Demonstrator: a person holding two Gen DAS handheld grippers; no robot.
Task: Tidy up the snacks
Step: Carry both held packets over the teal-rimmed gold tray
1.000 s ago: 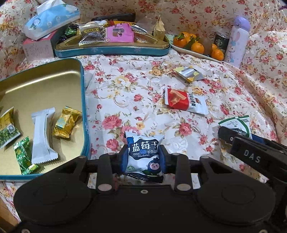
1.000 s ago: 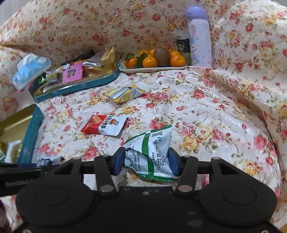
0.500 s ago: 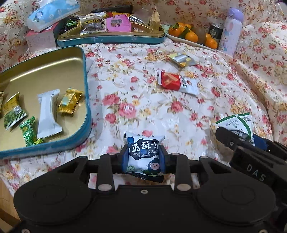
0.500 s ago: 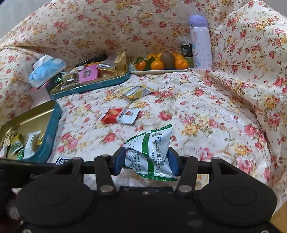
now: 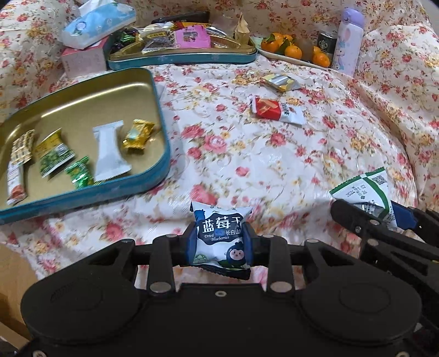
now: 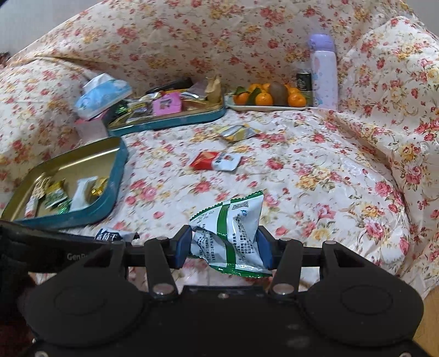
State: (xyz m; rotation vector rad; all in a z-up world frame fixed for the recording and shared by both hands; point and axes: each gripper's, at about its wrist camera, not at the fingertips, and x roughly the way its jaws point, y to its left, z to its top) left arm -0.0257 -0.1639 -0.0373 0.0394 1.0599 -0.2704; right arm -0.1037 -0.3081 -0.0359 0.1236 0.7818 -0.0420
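Observation:
My left gripper [image 5: 219, 245] is shut on a blue-and-white dried blueberry packet [image 5: 219, 233], held off the floral cloth. My right gripper [image 6: 223, 248] is shut on a white-and-green snack packet [image 6: 230, 233], also lifted; it shows in the left wrist view at the right [image 5: 367, 192]. The near teal tin tray [image 5: 162, 129] lies to the left with several wrapped snacks in it, among them a white bar [image 5: 108, 151] and a gold candy [image 5: 138, 134]. A red-and-white packet [image 5: 277, 111] and a silver-yellow packet [image 5: 281, 82] lie loose on the cloth.
A second teal tray [image 5: 181, 56] full of snacks stands at the back, with a tissue pack [image 5: 98, 23] on a pink box to its left. A plate of oranges [image 5: 293, 50], a dark can [image 5: 326, 45] and a lilac bottle [image 5: 347, 38] stand back right. Cloth rises at right.
Both grippers have drawn back and risen a little with their packets, so the cloth and trays look farther away. The near tray shows more fully to the left.

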